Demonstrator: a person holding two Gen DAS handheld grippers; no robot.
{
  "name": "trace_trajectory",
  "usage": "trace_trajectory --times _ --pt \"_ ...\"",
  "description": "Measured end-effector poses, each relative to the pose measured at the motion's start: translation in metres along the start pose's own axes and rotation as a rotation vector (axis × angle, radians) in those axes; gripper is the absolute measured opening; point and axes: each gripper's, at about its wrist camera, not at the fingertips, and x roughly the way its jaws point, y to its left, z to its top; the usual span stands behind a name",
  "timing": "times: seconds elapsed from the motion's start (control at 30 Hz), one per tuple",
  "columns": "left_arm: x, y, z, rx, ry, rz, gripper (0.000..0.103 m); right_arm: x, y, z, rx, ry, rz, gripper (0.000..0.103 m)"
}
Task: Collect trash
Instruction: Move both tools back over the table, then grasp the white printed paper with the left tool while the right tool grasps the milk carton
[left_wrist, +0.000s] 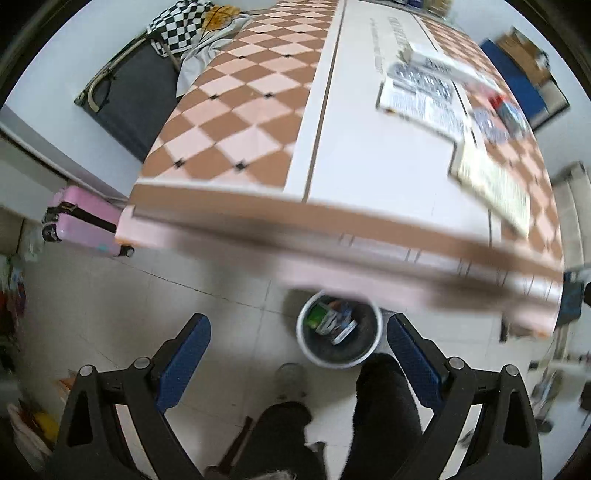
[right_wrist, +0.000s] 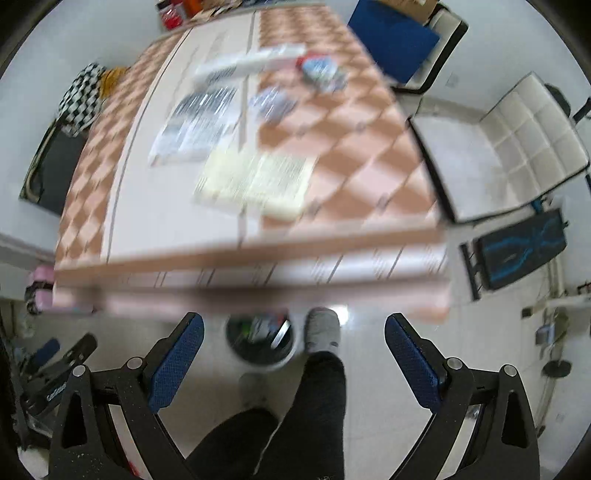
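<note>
A white tiled floor (left_wrist: 110, 314) runs under a long table (left_wrist: 236, 110) covered in a pink-and-brown checked cloth with a broad white stripe down its middle. On the tabletop lie several pieces of paper trash, all blurred: a black-and-white printed leaflet (left_wrist: 421, 99), a pale yellow printed sheet (left_wrist: 493, 184), a long white carton (left_wrist: 443, 62) and a crumpled blue-and-red wrapper (left_wrist: 502, 114) near the far right edge. The right wrist view shows the same things from another angle (more smeared): the leaflet (right_wrist: 199, 122), the yellow sheet (right_wrist: 255, 181) and the wrapper (right_wrist: 317, 70).

On the floor just below the table's near edge stands a round white waste bin with a dark liner (left_wrist: 339, 334); in it lie a green packet and some white-and-blue cartons. In the right wrist view the bin (right_wrist: 260, 341) sits beside the person's grey-socked foot (right_wrist: 323, 330), and the 2 black-trousered legs stand just behind it.

The left gripper (left_wrist: 298, 334) hangs above the floor with its 2 blue-padded fingers spread wide and nothing between them; the bin appears in the gap, toward the right finger. The right gripper (right_wrist: 293, 334) is likewise spread wide and holds nothing.

A pink hard-shell suitcase (left_wrist: 85, 221) stands left of the table, a black-and-white checkered cloth (left_wrist: 181, 26) lies beyond its far left corner, and a white padded chair (right_wrist: 517, 147) stands to its right.
</note>
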Motion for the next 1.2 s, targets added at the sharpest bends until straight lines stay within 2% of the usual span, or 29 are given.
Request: trace_trajectory --times 0.17,0.33,0.43,0.53,0.6,0.7,0.8,0.87,0.93,0.97,1.03,1.13,1.2 --pt "0.009 -0.032 0.067 -0.112 0.029 0.007 0.098 0.033 -0.034 0.107 0.014 0.002 0.029 0.100" --pt "0.039 -0.060 0.128 -0.272 0.112 0.001 0.098 0.093 -0.052 0.218 -0.010 0.033 0.059 0.099" --pt "0.063 -0.070 0.161 -0.398 0.174 -0.043 0.097 0.131 -0.047 0.270 -0.040 0.059 0.052 0.098" --pt "0.090 -0.073 0.187 -0.561 0.251 -0.130 0.097 0.164 -0.037 0.302 -0.071 0.099 0.039 0.095" --pt "0.105 -0.074 0.198 -0.654 0.294 -0.181 0.097 0.178 -0.031 0.315 -0.093 0.117 0.032 0.095" --pt "0.123 -0.077 0.213 -0.756 0.344 -0.218 0.097 0.196 -0.023 0.330 -0.110 0.147 0.027 0.093" --pt "0.135 -0.081 0.225 -0.785 0.372 -0.192 0.097 0.210 -0.017 0.340 -0.120 0.175 0.029 0.085" --pt "0.139 -0.083 0.230 -0.786 0.378 -0.153 0.096 0.215 -0.016 0.344 -0.126 0.183 0.027 0.076" --pt "0.139 -0.083 0.230 -0.788 0.377 -0.097 0.091 0.220 -0.015 0.347 -0.135 0.189 0.024 0.061" --pt "0.139 -0.084 0.239 -0.784 0.376 -0.079 0.086 0.220 -0.015 0.347 -0.137 0.188 0.029 0.059" --pt "0.135 -0.086 0.239 -0.757 0.347 -0.064 0.084 0.220 -0.014 0.347 -0.149 0.189 0.025 0.056" --pt "0.132 -0.083 0.241 -0.665 0.330 -0.037 0.083 0.213 -0.018 0.337 -0.170 0.204 0.032 0.056" --pt "0.128 -0.079 0.247 -0.548 0.305 0.010 0.083 0.208 -0.023 0.327 -0.190 0.219 0.040 0.056"
